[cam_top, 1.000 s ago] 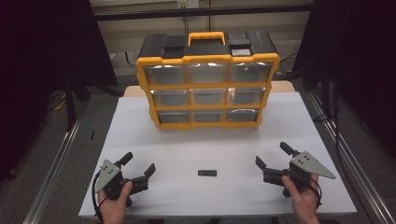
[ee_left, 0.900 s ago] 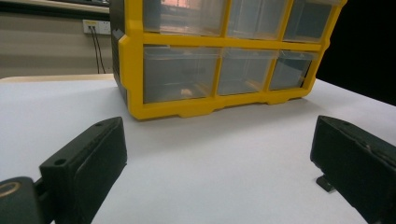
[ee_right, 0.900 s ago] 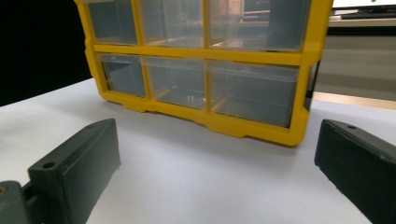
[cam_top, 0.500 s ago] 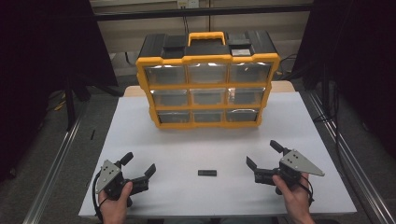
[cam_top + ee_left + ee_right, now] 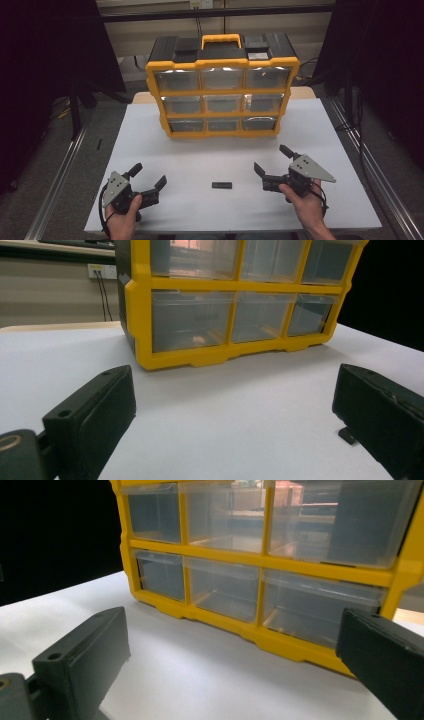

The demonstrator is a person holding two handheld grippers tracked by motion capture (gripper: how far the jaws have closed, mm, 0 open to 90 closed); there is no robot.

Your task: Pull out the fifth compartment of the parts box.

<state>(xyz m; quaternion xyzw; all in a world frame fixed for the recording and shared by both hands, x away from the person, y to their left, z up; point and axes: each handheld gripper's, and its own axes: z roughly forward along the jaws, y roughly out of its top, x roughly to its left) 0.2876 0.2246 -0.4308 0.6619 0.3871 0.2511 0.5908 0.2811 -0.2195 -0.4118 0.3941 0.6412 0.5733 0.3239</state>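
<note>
Between the two grippers, near the front edge of the white tabletop (image 5: pixel 320 125), lies a small black bar (image 5: pixel 221 185), flat on the surface with its long axis running left to right across the table. The right gripper (image 5: pixel 272 165) sits just to the bar's right, its jaws spread wide and pointing leftward and slightly away from the person, so the bar lies a little ahead of and below the near jaw. The left gripper (image 5: pixel 148 176) is farther off on the other side, jaws likewise spread, aimed toward the table's middle; in the left gripper view a sliver of the bar (image 5: pixel 348 435) peeks out beside the right-hand jaw. The right hand (image 5: pixel 305 202) looks the better placed to take it (it is clearly the nearer one). Because the bar's length lies roughly along the line of approach, the jaws would probably need to turn so they close across its short width rather than end to end. Well beyond, the yellow drawer organizer (image 5: pixel 222 90) stands upright at the back of the tabletop, all drawers appearing closed, apart from both grippers.
</note>
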